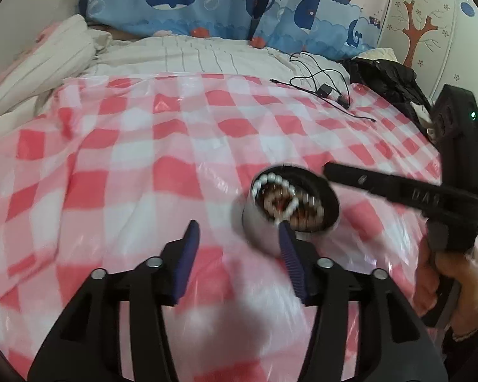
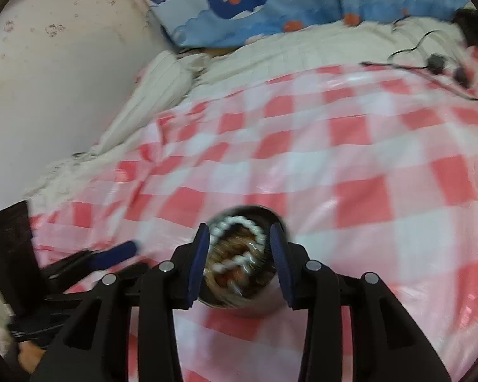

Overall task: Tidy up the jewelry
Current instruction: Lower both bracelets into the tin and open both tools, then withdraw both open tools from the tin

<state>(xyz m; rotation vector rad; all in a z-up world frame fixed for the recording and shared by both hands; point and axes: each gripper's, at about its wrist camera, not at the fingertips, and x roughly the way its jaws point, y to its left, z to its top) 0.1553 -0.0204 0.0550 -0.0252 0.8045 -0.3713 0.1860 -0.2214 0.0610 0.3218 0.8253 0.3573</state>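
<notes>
A small metal bowl stands on the pink-and-white checked sheet. It holds a white pearl strand and brownish beads. My left gripper is open with nothing between its fingers, and its right fingertip is at the bowl's near wall. A black finger of the right gripper reaches in above the bowl's right rim. In the right wrist view my right gripper hangs open just over the bowl, its blue pads flanking the pearl strand. The picture is blurred.
A black cable with a charger lies at the sheet's far right. Whale-print pillows and rumpled white bedding lie beyond. A dark garment sits at the right edge. A hand holds the right gripper's handle.
</notes>
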